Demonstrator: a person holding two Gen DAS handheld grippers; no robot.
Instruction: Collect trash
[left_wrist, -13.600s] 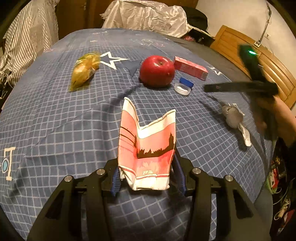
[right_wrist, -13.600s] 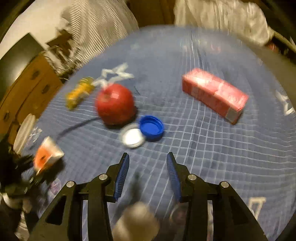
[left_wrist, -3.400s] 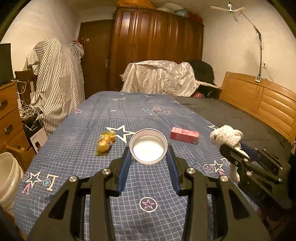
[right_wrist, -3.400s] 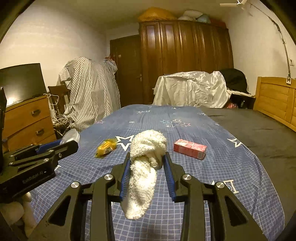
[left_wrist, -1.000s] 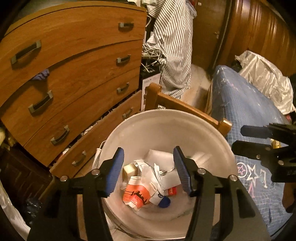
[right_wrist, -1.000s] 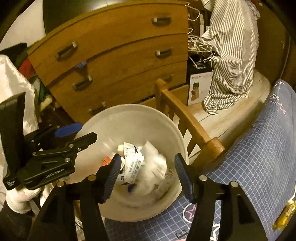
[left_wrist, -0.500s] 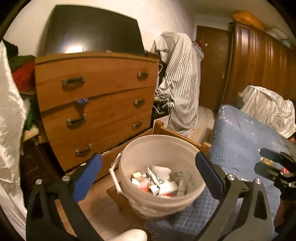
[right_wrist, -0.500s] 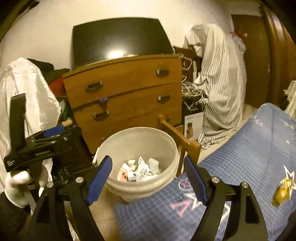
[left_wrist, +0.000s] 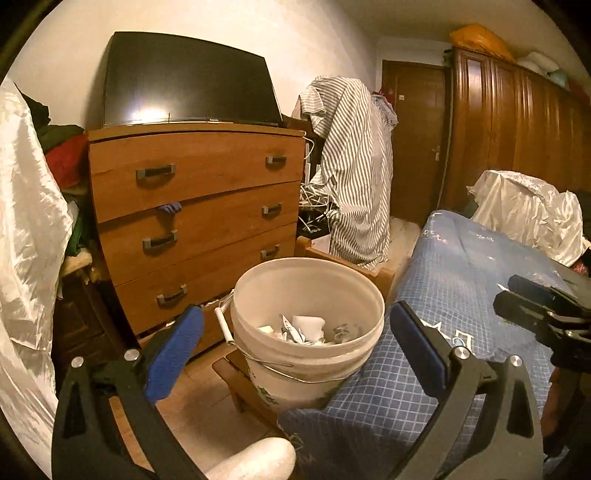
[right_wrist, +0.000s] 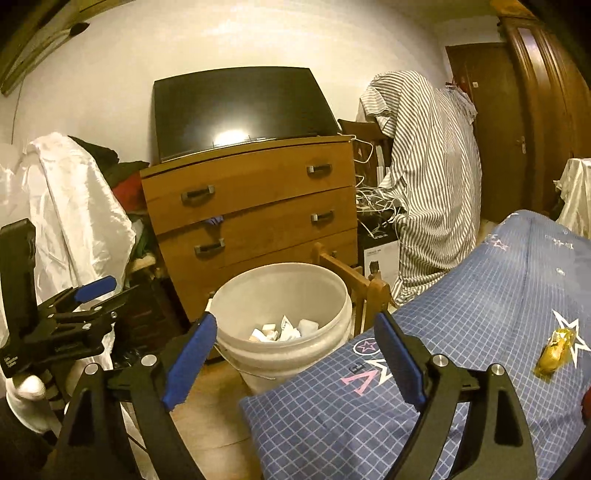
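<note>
Blue checked star-print bedspread (right_wrist: 461, 332) carries the remaining trash: yellow crinkled plastic wrapper (right_wrist: 556, 350), on white star. White round plastic bucket (left_wrist: 306, 295) by bed w/ scraps inside. Left gripper (left_wrist: 295, 343) & right gripper (right_wrist: 291, 354) both wide, nothing between; right's jaws have just been opening. Next, I'd say: swing right back, approach wrapper low, pinch mid-body.

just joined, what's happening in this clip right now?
A person is collecting trash off a bed into a white bucket beside it. Both the left hand-held gripper and the right hand-held gripper are empty with their jaws wide apart, having just been opening, and point toward the bucket. The bucket already holds scraps of trash. A yellow wrapper lies on the blue checked bedspread, not yet collected.
</note>
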